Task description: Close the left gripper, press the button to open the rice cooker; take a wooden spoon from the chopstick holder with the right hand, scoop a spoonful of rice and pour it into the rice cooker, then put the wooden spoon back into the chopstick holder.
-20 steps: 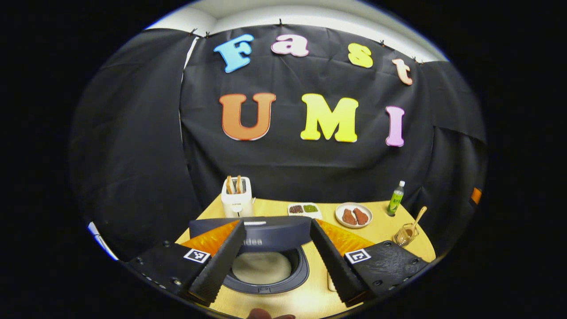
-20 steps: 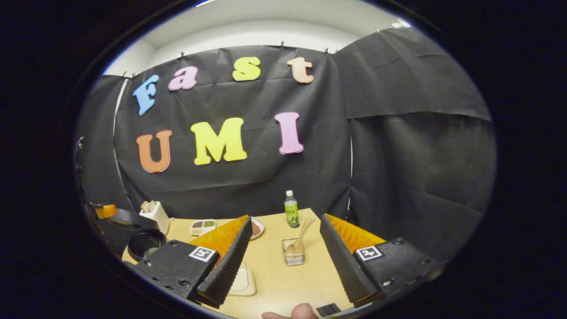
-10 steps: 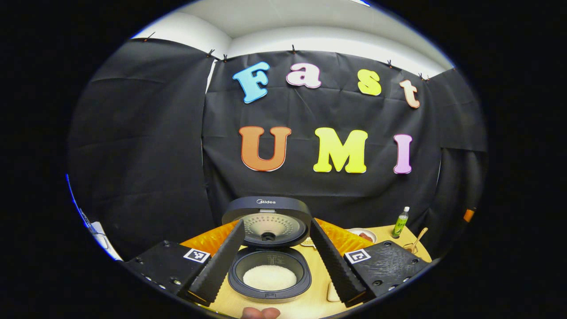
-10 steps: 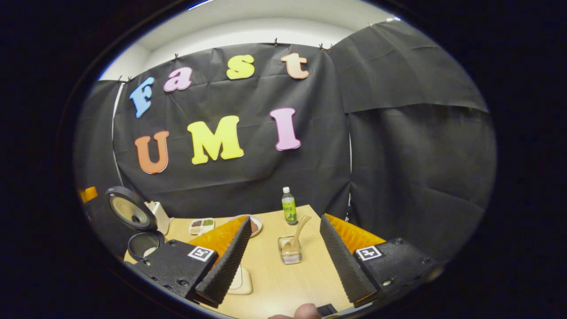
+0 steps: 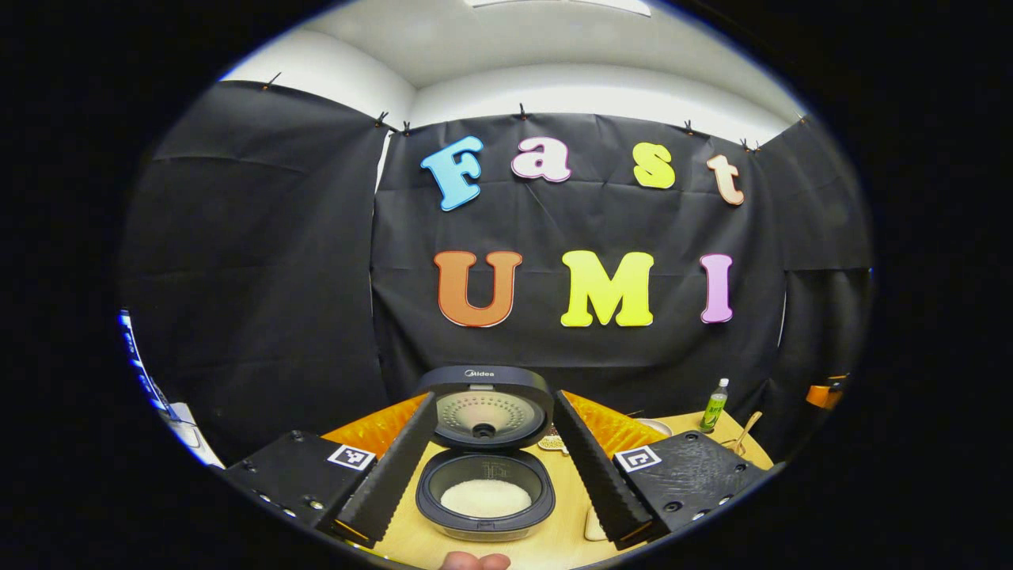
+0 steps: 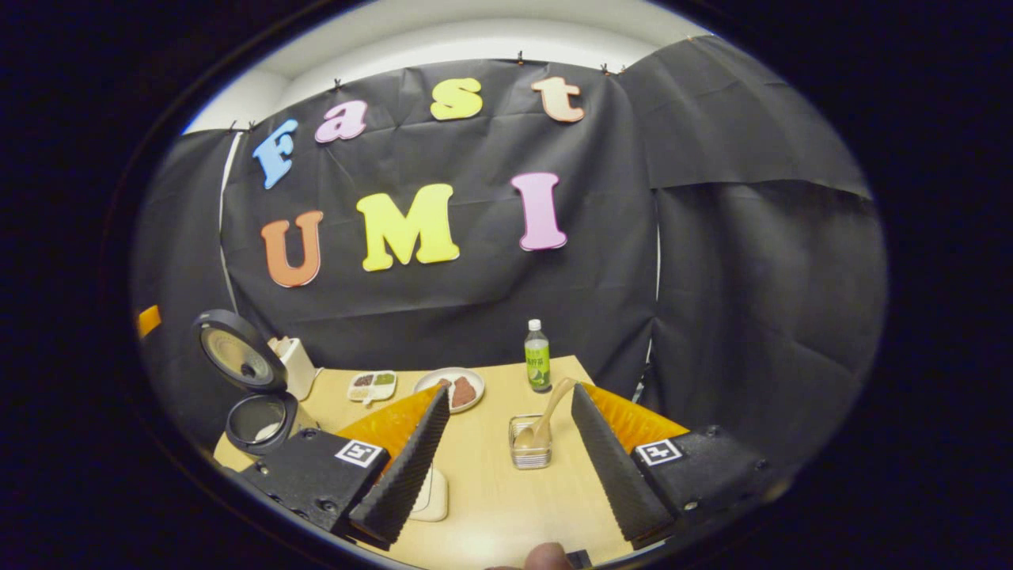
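Observation:
The dark rice cooker (image 5: 484, 467) stands open just ahead of my left gripper (image 5: 495, 397). Its lid (image 5: 484, 408) is raised and white rice lies in the pot (image 5: 486, 497). The left gripper's fingers are spread wide on either side of the cooker and touch nothing. In the right gripper view the cooker (image 6: 255, 396) sits at the far left of the table. A wooden spoon (image 6: 548, 410) leans in the clear chopstick holder (image 6: 530, 450), a short way ahead of my right gripper (image 6: 510, 389), which is open and holds nothing.
On the wooden table (image 6: 491, 507) stand a green bottle (image 6: 537, 358), a plate of brown food (image 6: 451, 389), a small divided tray (image 6: 372, 385) and a white toaster-like box (image 6: 297, 366). A cream flat dish (image 6: 434, 495) lies partly under one finger. A thumb (image 6: 546, 558) shows at the bottom edge.
The cooker's lid has swung from shut to fully up, baring the rice. My left gripper has drawn back from it. The right gripper view has shifted slightly towards the holder.

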